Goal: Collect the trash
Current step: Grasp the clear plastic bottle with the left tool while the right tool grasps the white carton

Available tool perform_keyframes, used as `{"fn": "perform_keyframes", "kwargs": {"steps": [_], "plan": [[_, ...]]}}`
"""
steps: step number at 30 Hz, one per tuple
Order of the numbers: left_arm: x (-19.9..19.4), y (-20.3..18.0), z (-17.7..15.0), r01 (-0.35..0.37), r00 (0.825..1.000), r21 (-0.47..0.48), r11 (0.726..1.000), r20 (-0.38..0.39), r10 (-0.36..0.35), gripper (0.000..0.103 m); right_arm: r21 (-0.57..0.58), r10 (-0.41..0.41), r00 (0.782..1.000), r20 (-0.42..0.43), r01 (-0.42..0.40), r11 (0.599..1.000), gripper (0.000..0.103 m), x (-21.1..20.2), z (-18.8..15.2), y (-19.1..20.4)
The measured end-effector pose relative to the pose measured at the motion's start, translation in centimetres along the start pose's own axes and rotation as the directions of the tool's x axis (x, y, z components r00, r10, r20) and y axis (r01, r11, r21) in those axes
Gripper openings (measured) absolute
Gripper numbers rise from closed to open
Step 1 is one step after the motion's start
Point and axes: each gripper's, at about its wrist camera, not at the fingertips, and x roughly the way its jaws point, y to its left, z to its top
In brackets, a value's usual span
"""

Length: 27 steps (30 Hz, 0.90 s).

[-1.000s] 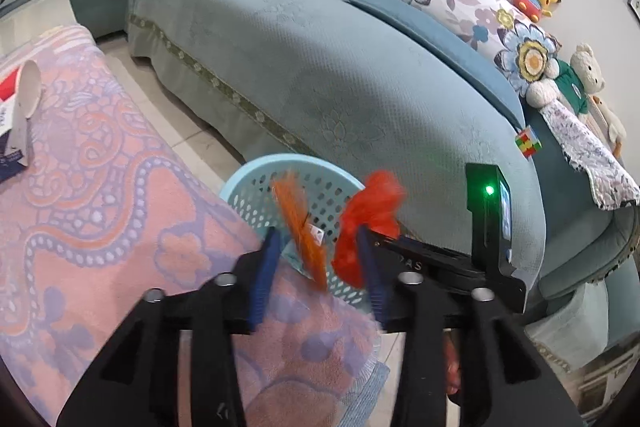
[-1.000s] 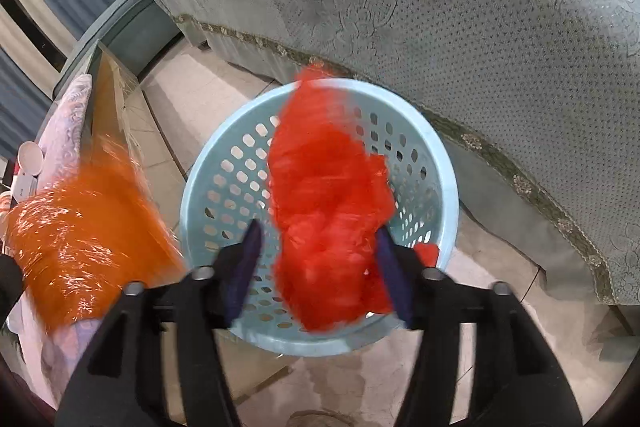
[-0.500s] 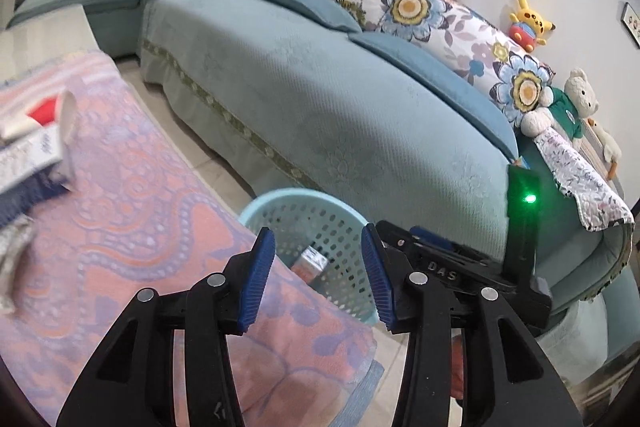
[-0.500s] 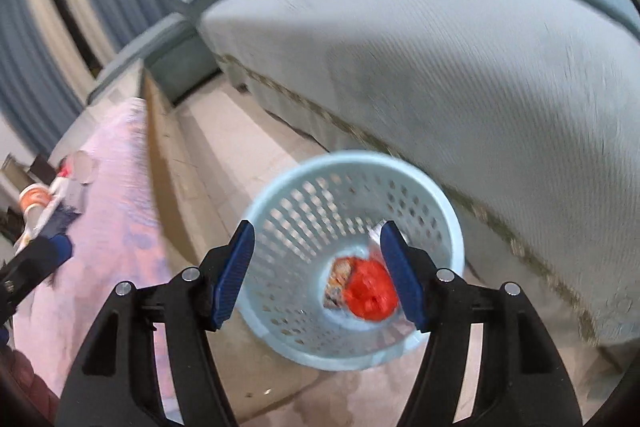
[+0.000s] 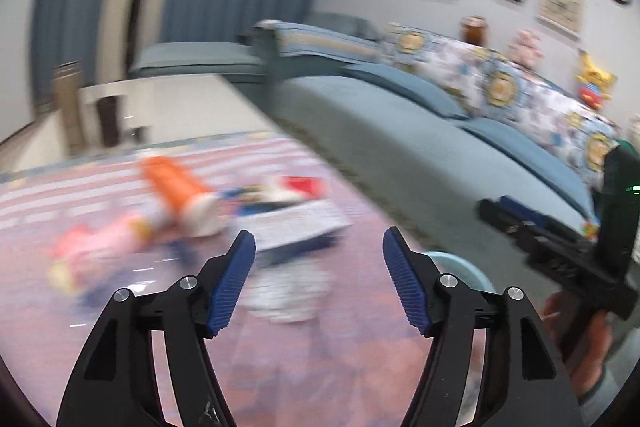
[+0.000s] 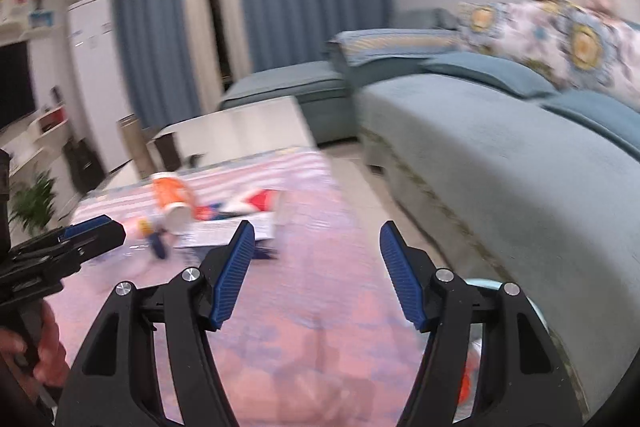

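Here, we held the left gripper [image 5: 316,277] and right gripper [image 6: 316,275] with jaws apart and empty. We judged a slow approach best, jaws spanning the orange cup [image 5: 178,193], which lay ahead-left of the left claw, long axis oblique, mouth toward us.

Right gripper [image 6: 316,269] above pink patterned tabletop [image 6: 320,307], fingers [image 6: 234,273] wide apart, empty. Ahead: orange cup [image 6: 174,201] on side, papers [image 6: 228,229], blurred wrappers. Left gripper [image 6: 64,247] at left edge. Basket rim [image 6: 486,283] low right, beside blue sofa [image 6: 500,163].
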Motion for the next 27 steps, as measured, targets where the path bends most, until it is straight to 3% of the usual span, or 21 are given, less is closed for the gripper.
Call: {"fn": "perform_keyframes", "kwargs": {"steps": [5, 11, 19, 22, 23, 24, 27], "plan": [[-1.8, 7.8, -0.9, -0.165, 0.986, -0.076, 0.983, -0.018, 0.164, 0.065, -0.058, 0.095, 0.995, -0.042, -0.097, 0.994, 0.039, 3.4, -0.3, 5.3], [-0.1, 14.0, -2.5, -0.268, 0.96, -0.111, 0.957, -0.112, 0.256, 0.065, -0.079, 0.122, 0.983, -0.139, -0.134, 0.988, 0.035, 7.9, -3.2, 8.8], [1.5, 14.9, -3.4, -0.238, 0.955, -0.067, 0.969, -0.2, 0.22, 0.065, -0.067, 0.124, 0.97, -0.211, -0.141, 0.988, 0.035, 10.1, -4.6, 9.0], [1.2, 14.1, -3.9, -0.114, 0.964, -0.107, 0.988, -0.254, 0.084, 0.065, -0.053, 0.137, 0.968, -0.212, -0.151, 0.987, 0.035, 10.0, -4.7, 8.7], [1.3, 13.7, -4.1, -0.049, 0.96, -0.133, 0.99, -0.279, 0.01, 0.065, -0.052, 0.137, 0.967, -0.213, -0.152, 0.987, 0.035, 10.0, -4.8, 8.7], [1.3, 13.2, -4.3, -0.022, 0.956, -0.139, 0.99, -0.292, -0.02, 0.064, -0.051, 0.138, 0.967, -0.213, -0.153, 0.987, 0.035, 9.9, -4.8, 8.6], [1.8, 11.7, -4.3, -0.059, 0.953, -0.092, 0.994, -0.3, 0.029, 0.064, -0.043, 0.143, 0.966, -0.214, -0.156, 0.987, 0.035, 10.0, -4.7, 8.5]]}}
